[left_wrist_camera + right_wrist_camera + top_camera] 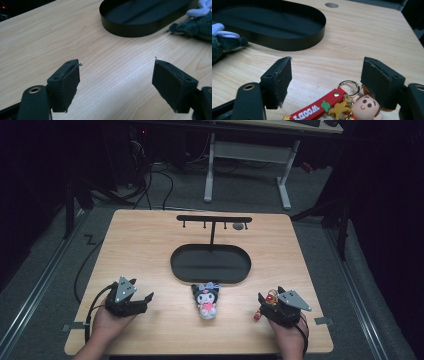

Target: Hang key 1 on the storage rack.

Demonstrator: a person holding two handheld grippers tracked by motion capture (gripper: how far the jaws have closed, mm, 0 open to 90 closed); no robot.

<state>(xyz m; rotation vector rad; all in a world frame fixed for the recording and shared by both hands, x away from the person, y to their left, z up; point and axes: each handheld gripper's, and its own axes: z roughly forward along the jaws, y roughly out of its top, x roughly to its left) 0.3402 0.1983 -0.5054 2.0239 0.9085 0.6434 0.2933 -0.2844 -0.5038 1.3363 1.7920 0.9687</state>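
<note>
Woody keychain (342, 106) lies on the wood surface (150, 250) between the right gripper's (325, 82) wide-apart fingers, not clamped.

Keychain sits at near right of the surface, at the right gripper (272, 306); red strap reading "WOODY" runs its long axis from low left up to the gold ring (349, 87), figure head (367, 106) at the ring end just under the right-hand finger (380, 82), whether touching it can't tell. Left gripper (116, 82), fingers apart, nothing between them, rests at near left (131, 296). Kuromi plush (206, 301) lies between the two grippers, head toward the black oval tray (210, 277), just short of its rim. Black hook stand (214, 220) rises from the tray's far side.
</note>
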